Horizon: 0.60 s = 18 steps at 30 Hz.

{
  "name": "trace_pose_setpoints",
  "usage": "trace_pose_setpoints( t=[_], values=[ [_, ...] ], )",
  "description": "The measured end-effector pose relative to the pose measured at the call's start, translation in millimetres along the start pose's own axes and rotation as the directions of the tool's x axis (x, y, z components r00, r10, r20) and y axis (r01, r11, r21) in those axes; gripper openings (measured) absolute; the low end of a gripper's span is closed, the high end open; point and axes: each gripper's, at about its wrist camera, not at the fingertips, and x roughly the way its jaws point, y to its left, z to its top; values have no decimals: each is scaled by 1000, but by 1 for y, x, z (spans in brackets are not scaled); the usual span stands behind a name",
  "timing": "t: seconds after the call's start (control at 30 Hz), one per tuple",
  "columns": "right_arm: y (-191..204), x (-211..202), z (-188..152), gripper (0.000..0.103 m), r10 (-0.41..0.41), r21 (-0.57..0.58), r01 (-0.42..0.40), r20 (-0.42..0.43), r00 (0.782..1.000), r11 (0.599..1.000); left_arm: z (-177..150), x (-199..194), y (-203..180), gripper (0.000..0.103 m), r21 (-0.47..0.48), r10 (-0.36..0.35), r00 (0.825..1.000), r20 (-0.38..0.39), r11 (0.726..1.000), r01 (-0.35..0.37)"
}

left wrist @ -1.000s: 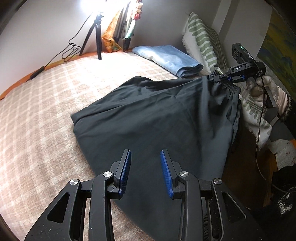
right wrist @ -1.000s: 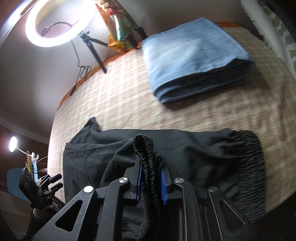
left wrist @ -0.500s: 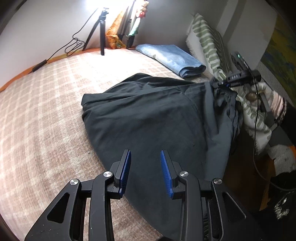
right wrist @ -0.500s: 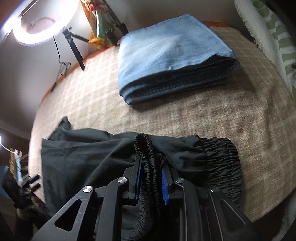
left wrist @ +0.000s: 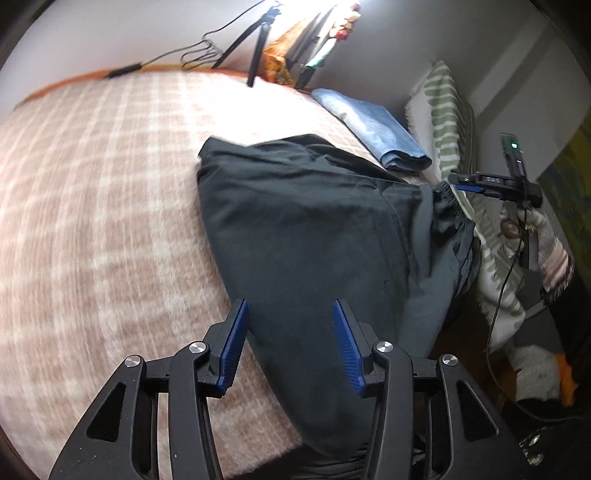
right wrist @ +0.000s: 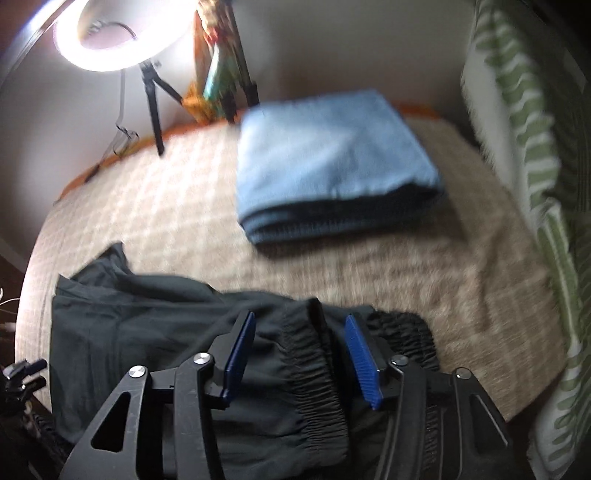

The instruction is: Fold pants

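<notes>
2 cameras looked down on a bed (left wrist: 92, 229) covered with a pink-and-cream checked blanket (right wrist: 155, 206), its far edge running along a plain pale wall. A ring light (right wrist: 110, 33) on a black tripod (left wrist: 258, 55) stood at that far edge, with a black cable (left wrist: 192, 55) trailing along the wall and colourful items leaning in the corner. A green-striped pillow (right wrist: 524, 122) rose along the right side of the bed. Folded blue jeans (right wrist: 332, 166) lay on the blanket near that pillow, well apart from the dark pants (left wrist: 306, 236). The pants lay spread across the near edge of the bed, partly hanging over it, with the elastic waistband (right wrist: 314, 369) at the right end. The left gripper (left wrist: 290, 343) hovered over the leg end, jaws about halfway apart after just widening, pads clear of the cloth. The right gripper (right wrist: 299, 354) had just been opening too; the waistband sat between its blue pads, neither of them pressing on it. In the left view, a hand (left wrist: 535, 229) in a patterned sleeve held the right gripper by the pillow.
</notes>
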Motion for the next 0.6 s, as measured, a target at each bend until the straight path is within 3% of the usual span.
trace_pose_setpoints(
  t=[0.13, 0.23, 0.37, 0.5, 0.6],
  values=[
    [27, -25, 3, 55, 108, -38, -105, 81, 991, 994, -13, 3, 3, 45, -54, -21, 1000, -5, 998, 21],
    [62, -32, 7, 58, 244, -113, -233, 103, 964, 966, -21, 2, 4, 45, -87, -34, 999, 1, 996, 34],
    [127, -28, 12, 58, 390, -256, -362, 69, 918, 896, -30, -3, 4, 45, -125, -54, 998, 21, 990, 57],
    [191, -15, 16, 58, 464, -403, -420, 13, 886, 813, -39, -7, 8, 45, -158, -71, 997, 30, 985, 75],
    [231, -2, 20, 58, 486, -477, -442, -34, 873, 760, -45, -8, 10, 45, -172, -84, 996, 32, 981, 89]
  ],
)
